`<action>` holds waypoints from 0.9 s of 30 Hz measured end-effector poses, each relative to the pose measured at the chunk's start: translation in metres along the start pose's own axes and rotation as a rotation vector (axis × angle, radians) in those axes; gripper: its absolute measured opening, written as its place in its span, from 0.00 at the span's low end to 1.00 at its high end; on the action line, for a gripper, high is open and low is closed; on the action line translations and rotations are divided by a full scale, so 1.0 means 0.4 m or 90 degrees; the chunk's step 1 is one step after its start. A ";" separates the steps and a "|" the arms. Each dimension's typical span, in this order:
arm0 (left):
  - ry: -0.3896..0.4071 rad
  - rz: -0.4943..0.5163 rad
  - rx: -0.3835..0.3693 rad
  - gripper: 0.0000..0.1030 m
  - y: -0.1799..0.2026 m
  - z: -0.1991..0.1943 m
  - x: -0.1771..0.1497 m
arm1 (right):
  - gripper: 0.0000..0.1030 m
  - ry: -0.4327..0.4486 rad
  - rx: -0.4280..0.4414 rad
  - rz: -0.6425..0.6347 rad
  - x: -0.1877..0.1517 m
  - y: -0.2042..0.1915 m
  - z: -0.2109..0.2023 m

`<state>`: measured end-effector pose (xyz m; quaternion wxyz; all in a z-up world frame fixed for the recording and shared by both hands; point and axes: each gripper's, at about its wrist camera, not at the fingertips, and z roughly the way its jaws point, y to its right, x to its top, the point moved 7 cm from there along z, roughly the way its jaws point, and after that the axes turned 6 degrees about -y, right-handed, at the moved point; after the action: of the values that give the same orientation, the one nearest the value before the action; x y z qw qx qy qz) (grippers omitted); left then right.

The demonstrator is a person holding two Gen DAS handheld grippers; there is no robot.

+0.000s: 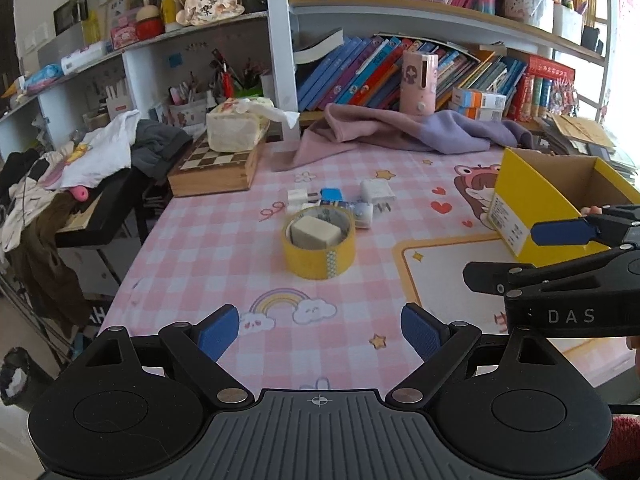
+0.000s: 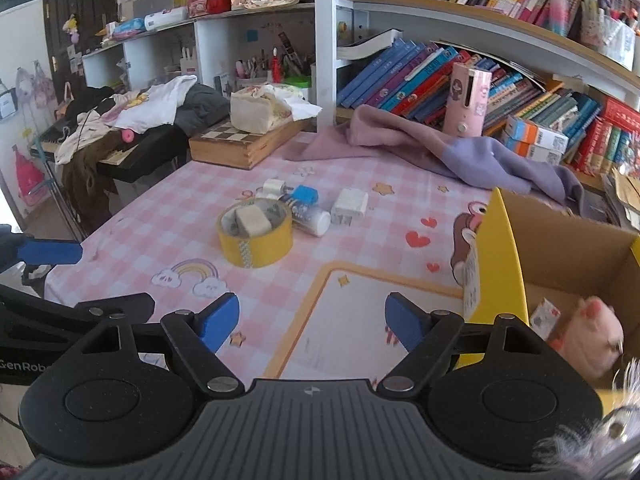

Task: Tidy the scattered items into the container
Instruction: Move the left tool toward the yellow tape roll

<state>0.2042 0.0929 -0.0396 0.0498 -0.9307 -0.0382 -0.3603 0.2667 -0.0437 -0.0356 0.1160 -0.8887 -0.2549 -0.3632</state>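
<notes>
Ahead of your left hand-held gripper (image 1: pixel 320 334) and right hand-held gripper (image 2: pixel 312 320), both released and empty, the tape roll (image 1: pixel 319 242) encloses an eraser (image 1: pixel 315 233); grasp carelessly and it may drop short of the yellow box (image 2: pixel 516 272).

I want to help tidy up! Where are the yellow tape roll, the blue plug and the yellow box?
yellow tape roll (image 1: pixel 308 258): left wrist view, outer front wall.
blue plug (image 2: pixel 306 194): right wrist view, top face.
yellow box (image 2: pixel 502 256): right wrist view, near yellow wall.
</notes>
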 end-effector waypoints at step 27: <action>-0.070 0.040 0.016 0.93 0.026 0.320 0.135 | 0.74 -0.010 0.025 0.031 0.146 0.148 0.193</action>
<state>0.3303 0.1000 -0.0979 0.0703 -0.9491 -0.0163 -0.3066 0.3792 -0.0420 -0.0503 0.1401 -0.8951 -0.2408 -0.3480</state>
